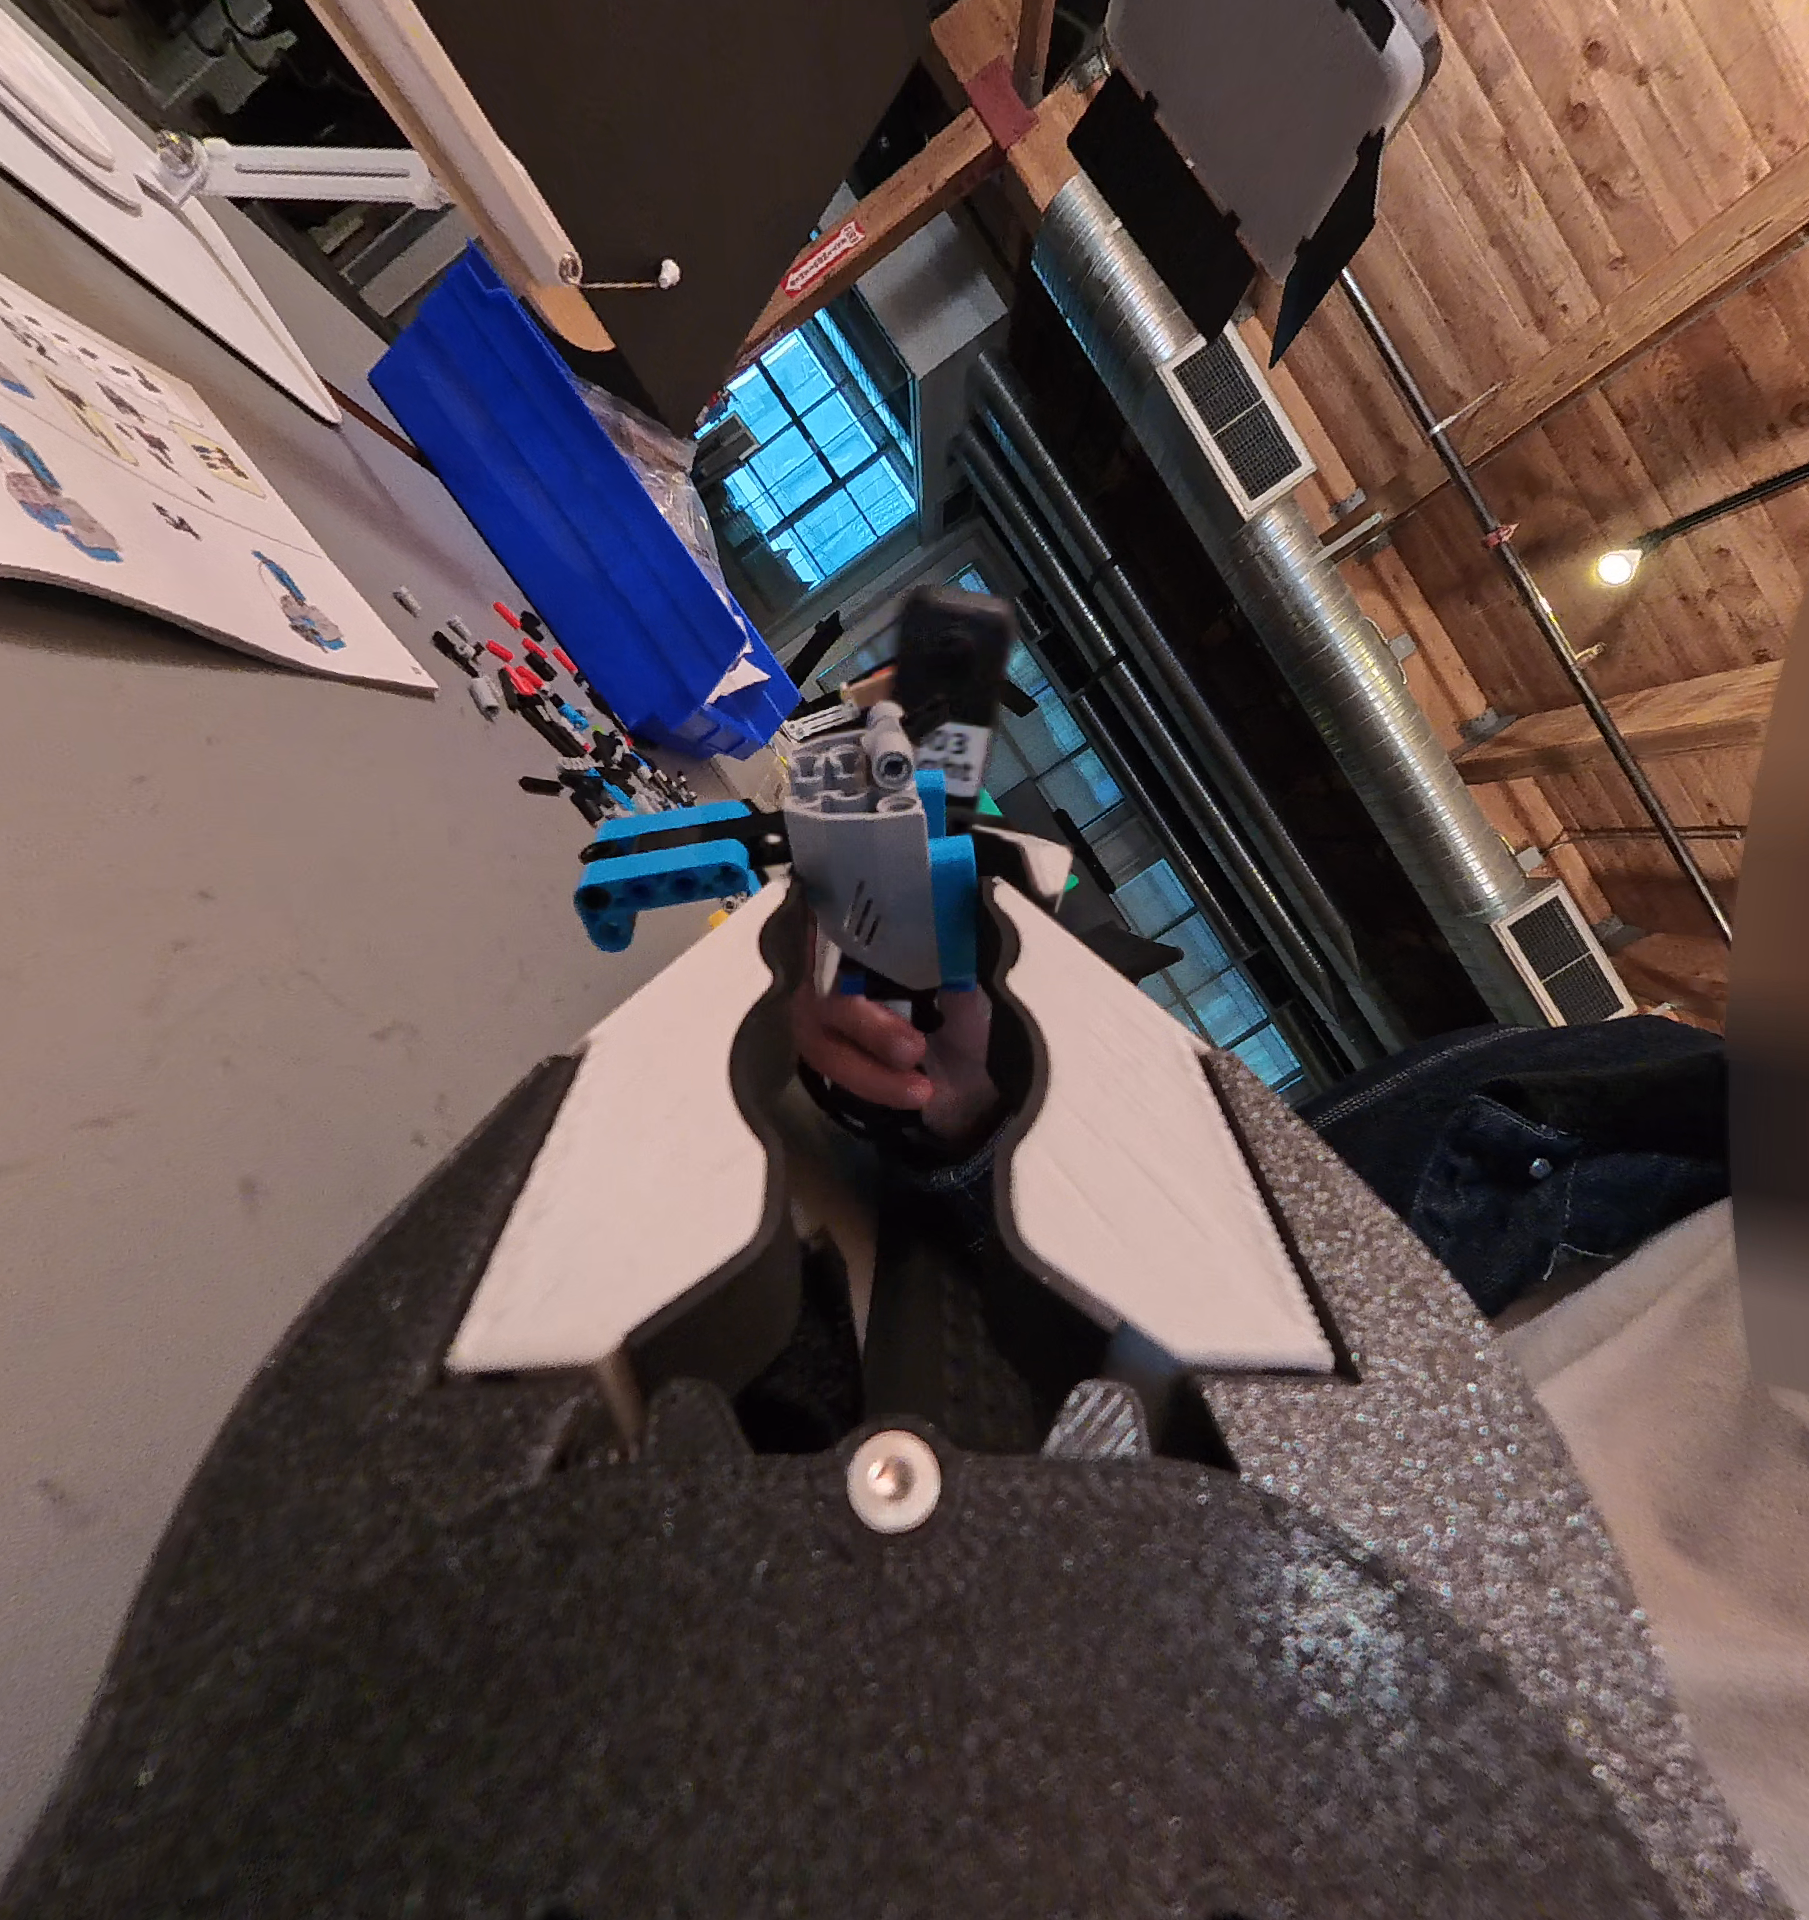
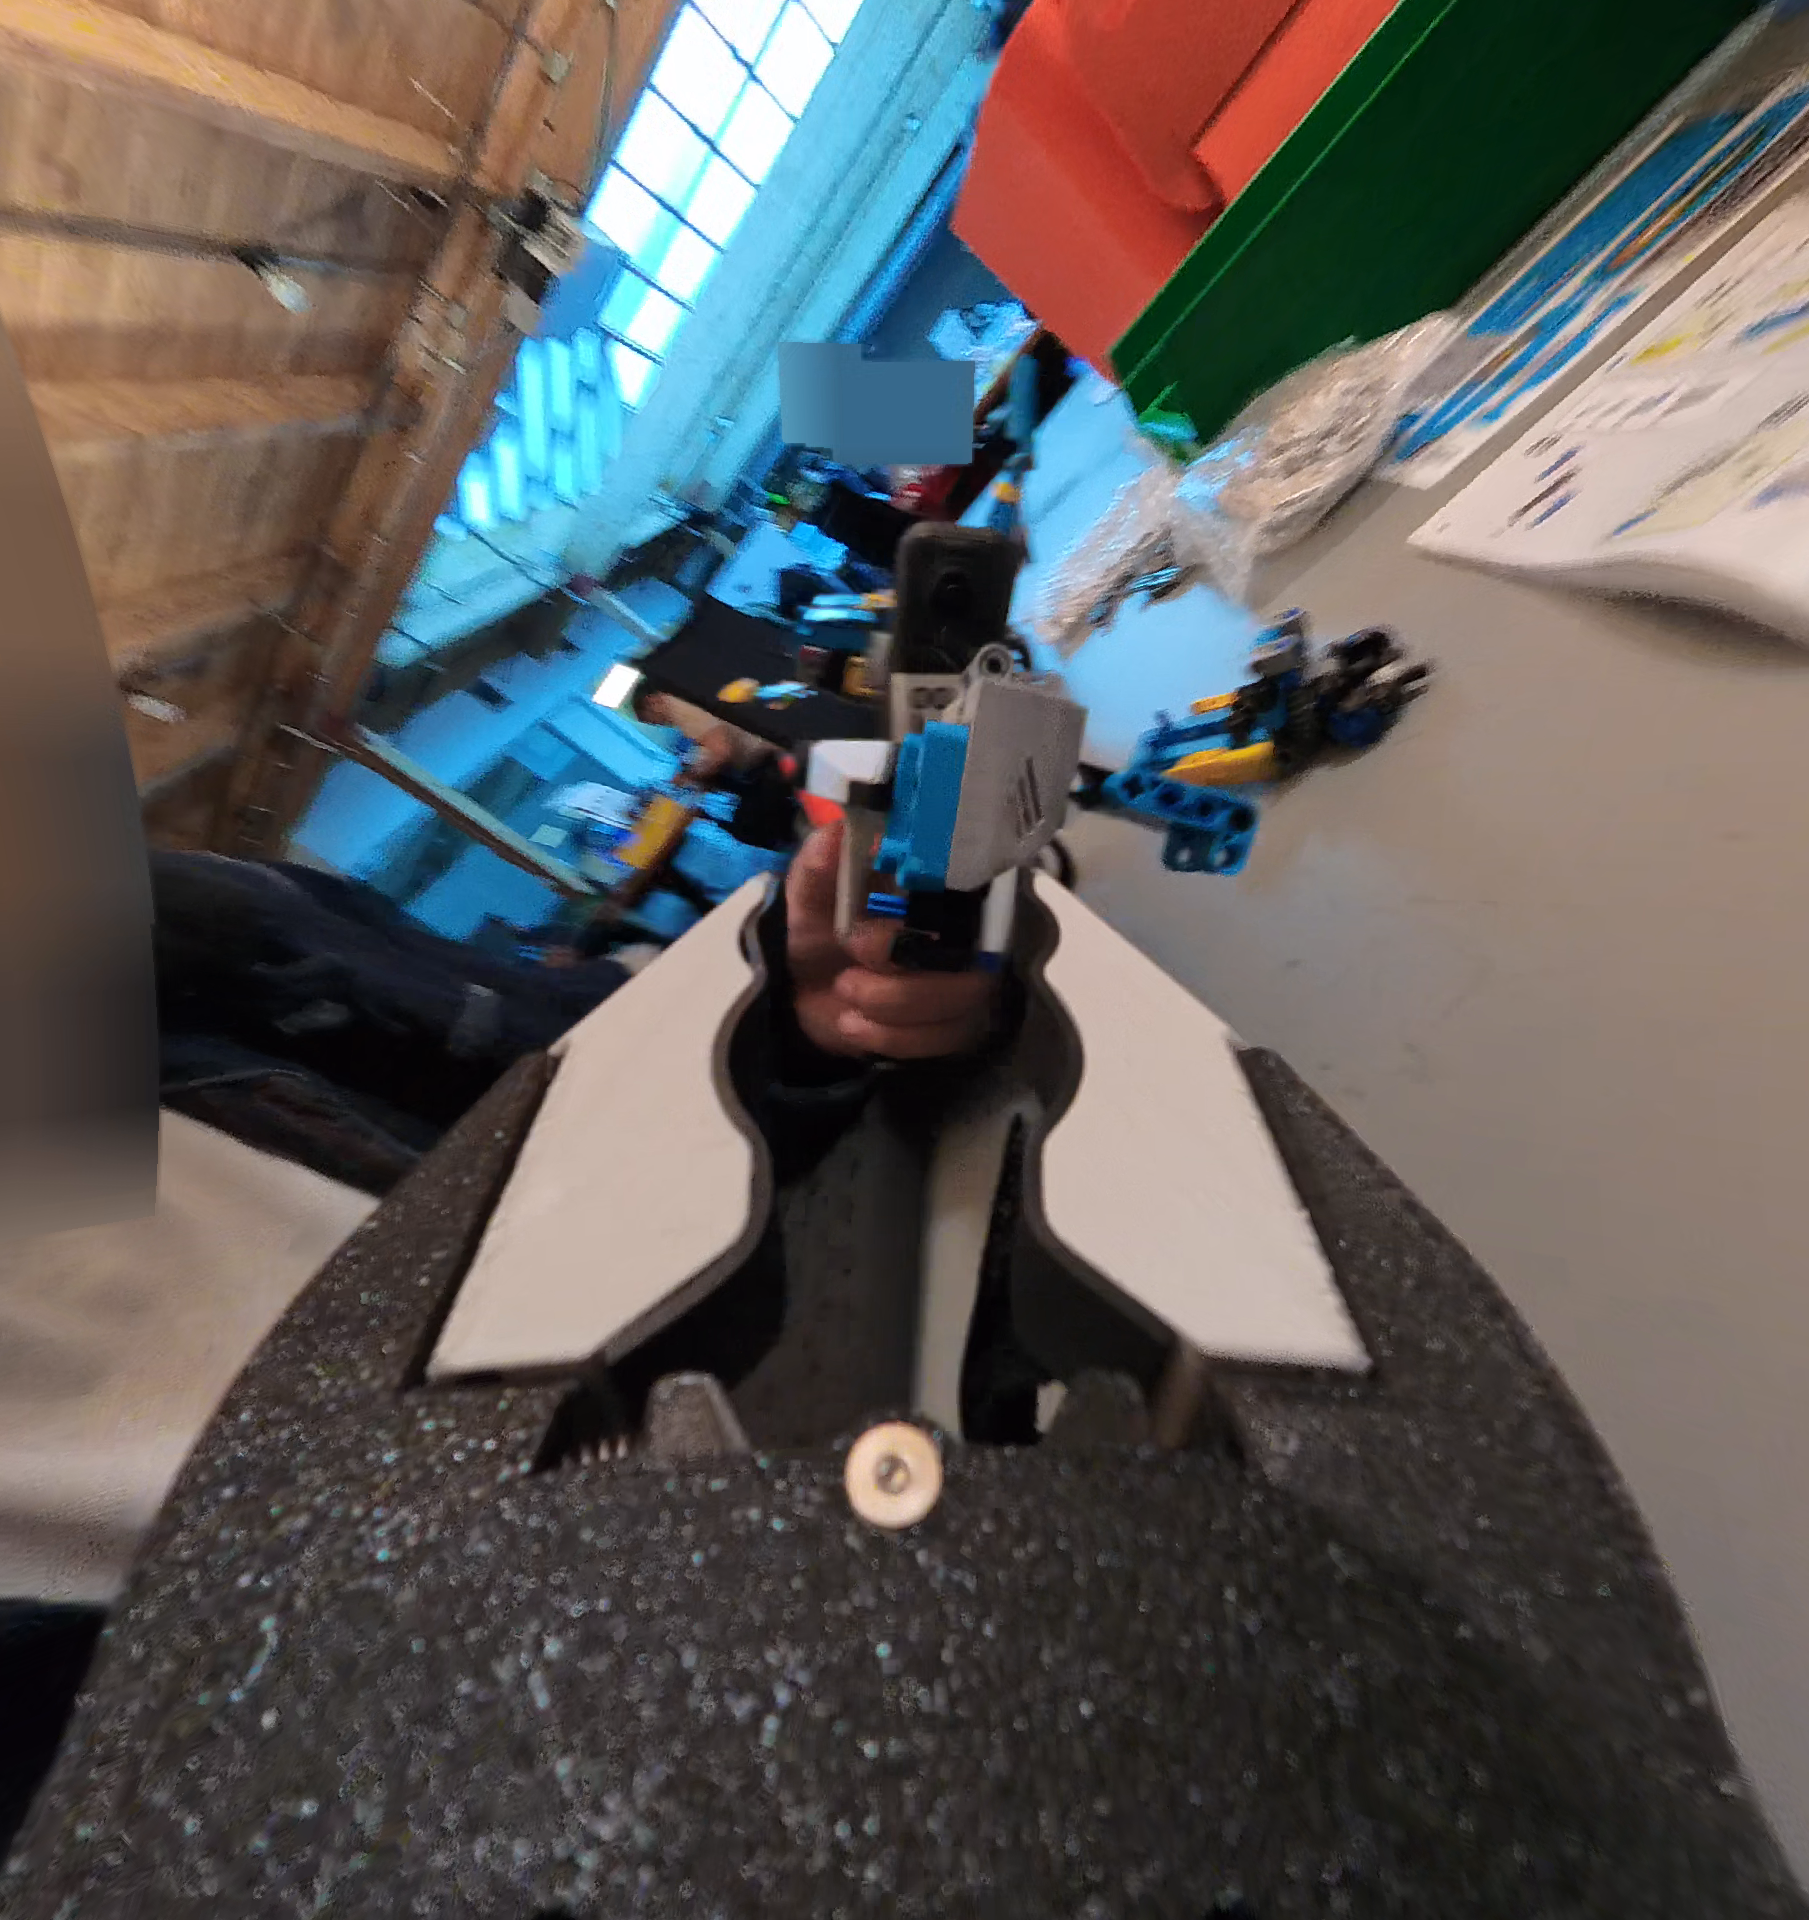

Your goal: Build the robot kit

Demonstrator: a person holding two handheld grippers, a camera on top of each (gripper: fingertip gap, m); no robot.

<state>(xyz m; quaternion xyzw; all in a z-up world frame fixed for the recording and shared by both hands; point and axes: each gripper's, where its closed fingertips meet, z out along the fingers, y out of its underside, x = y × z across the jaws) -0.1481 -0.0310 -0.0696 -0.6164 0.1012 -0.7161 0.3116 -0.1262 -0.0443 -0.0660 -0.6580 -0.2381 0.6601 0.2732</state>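
While the brick model (image 1: 869, 883) is held up off the tabletop (image 1: 204, 987), it is seen clamped between the narrowed fingers of the left gripper (image 1: 884, 914). The model is partly built: a grey panel, blue blocks and a blue holed beam (image 1: 661, 883) jutting sideways are already joined. The right gripper (image 2: 900, 894) is pointed at the same model from the opposite side. The model's lower end lies between its tips, yet a gap shows on one side, so whether it is gripped there cannot be told. Much is left unassembled. Small red, black and grey pieces (image 1: 557, 696) are scattered on the tabletop beside a blue bin (image 1: 567, 499), and an open instruction booklet (image 1: 131, 499) lies nearby. A second small build (image 2: 1284, 717), blue, yellow and black, is set apart on the tabletop.
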